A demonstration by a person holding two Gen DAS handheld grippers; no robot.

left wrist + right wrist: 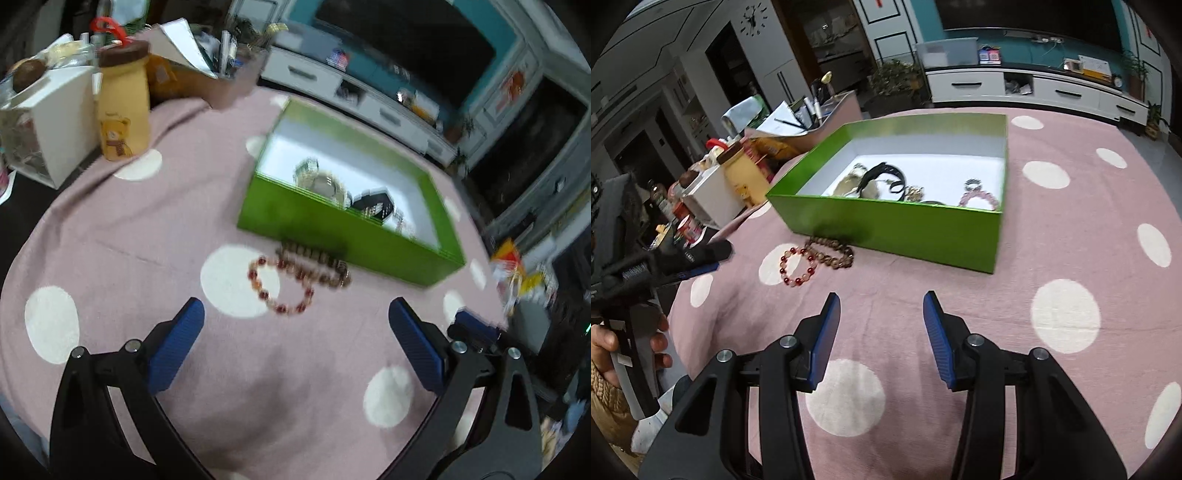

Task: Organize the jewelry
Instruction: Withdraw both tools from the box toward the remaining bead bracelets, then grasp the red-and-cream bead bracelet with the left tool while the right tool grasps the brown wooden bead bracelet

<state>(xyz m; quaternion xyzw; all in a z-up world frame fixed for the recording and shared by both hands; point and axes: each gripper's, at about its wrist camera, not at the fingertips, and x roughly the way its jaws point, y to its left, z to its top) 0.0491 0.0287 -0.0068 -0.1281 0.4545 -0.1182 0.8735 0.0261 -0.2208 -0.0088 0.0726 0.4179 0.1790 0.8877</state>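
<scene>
My left claw (295,332) hangs released, jaws wide, above the pink dotted cloth (129,240). My right claw (881,325) is released too, jaws apart over bare cloth. The red bracelet (282,286) and brown bracelet (317,264) lie touching, just beside the green box (332,229). Only the right view shows the box's contents sharply: a black band (886,175) and pink bracelet (979,197); the left view is blurred, so its shapes are perhaps watches. A yellow bottle (123,107) stands at the cloth's edge. A TV cabinet (1034,90) stands beyond.
</scene>
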